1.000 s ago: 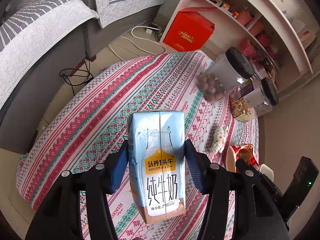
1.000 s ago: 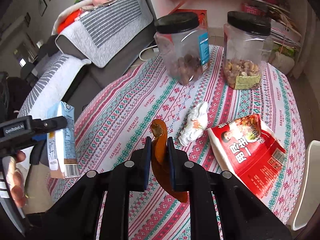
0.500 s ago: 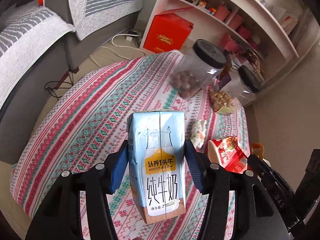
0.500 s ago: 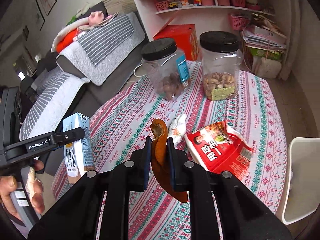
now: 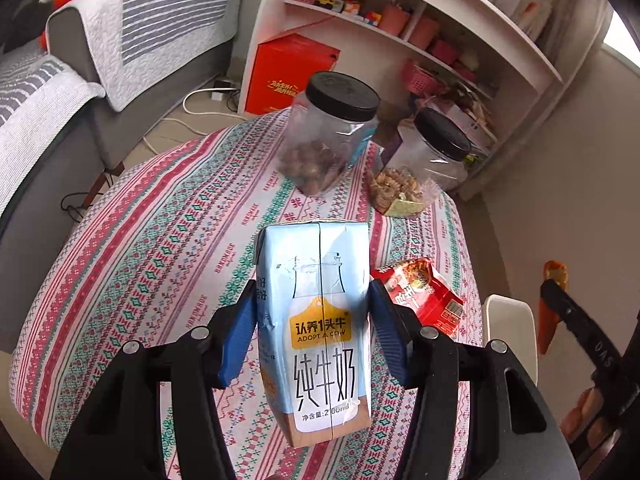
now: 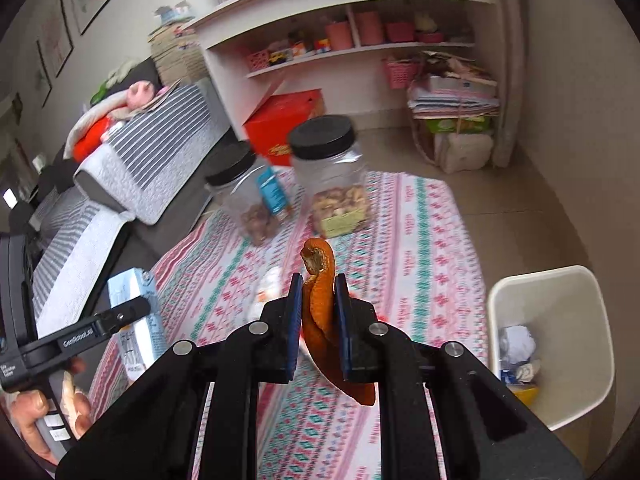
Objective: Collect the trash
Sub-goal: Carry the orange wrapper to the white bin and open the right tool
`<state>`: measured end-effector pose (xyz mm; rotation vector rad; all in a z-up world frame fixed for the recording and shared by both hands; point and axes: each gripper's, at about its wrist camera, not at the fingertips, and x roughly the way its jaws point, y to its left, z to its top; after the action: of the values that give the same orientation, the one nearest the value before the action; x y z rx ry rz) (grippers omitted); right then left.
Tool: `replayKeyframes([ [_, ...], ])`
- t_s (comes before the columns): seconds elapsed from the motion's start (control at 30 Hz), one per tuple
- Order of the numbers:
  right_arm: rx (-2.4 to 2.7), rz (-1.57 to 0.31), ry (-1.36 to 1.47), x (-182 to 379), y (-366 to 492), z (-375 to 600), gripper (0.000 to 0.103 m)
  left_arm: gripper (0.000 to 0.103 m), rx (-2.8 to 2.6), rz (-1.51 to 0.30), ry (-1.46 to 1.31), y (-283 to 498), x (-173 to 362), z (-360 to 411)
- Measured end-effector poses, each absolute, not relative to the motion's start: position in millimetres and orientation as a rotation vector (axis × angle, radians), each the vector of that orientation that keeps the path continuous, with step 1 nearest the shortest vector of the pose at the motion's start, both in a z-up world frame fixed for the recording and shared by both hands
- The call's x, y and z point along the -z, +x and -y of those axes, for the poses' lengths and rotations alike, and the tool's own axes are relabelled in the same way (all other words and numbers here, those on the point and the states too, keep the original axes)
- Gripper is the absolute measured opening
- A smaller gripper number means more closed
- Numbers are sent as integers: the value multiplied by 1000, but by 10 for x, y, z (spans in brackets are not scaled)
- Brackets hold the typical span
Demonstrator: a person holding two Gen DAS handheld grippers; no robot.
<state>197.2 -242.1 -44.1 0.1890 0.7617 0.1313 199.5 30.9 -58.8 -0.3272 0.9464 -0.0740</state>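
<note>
Where tongs (image 5: 312, 320) clamp, carton (image 5: 316, 320) "ADOPT A COW"

There are two claws: the left claw (image 5: 314, 332) and the right claw (image 6: 318, 320). There is one milk carton (image 5: 318, 328), light blue. There is one orange peel (image 6: 322, 312). There are two clear jars with black lids on the desk (image 5: 132, 248): one jar of brown nuts (image 5: 326, 136) and one jar of pale nuts (image 5: 424, 164). There is one red snack bag (image 5: 420, 296). There is one white trash bin (image 6: 560, 364) beside the desk, and inside it there are some crumpled pieces, whose number I cannot tell. There is one red box (image 5: 290, 74) on the floor.
</note>
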Motion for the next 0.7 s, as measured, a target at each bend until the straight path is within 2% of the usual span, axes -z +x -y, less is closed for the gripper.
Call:
replayKeyframes([
  [0.4,155,-688,276,296,1816,3490,15,55,129,-955,-312,2012,616,88],
  [0.5,232,-695,340,335,1782,3762,18,55,147,-958,-315,2024,618,199],
  [0.57,279,-715,366,367,1762,3911,27,55,161,-955,-311,2022,607,289],
  [0.6,301,-720,376,372,1751,3956,49,55,168,-952,-308,2019,599,331],
  [0.67,357,-716,386,361,1702,4055,74,55,186,-947,-303,2017,581,428],
  [0.7,373,-709,385,351,1672,4088,78,55,194,-946,-302,2017,577,471],
])
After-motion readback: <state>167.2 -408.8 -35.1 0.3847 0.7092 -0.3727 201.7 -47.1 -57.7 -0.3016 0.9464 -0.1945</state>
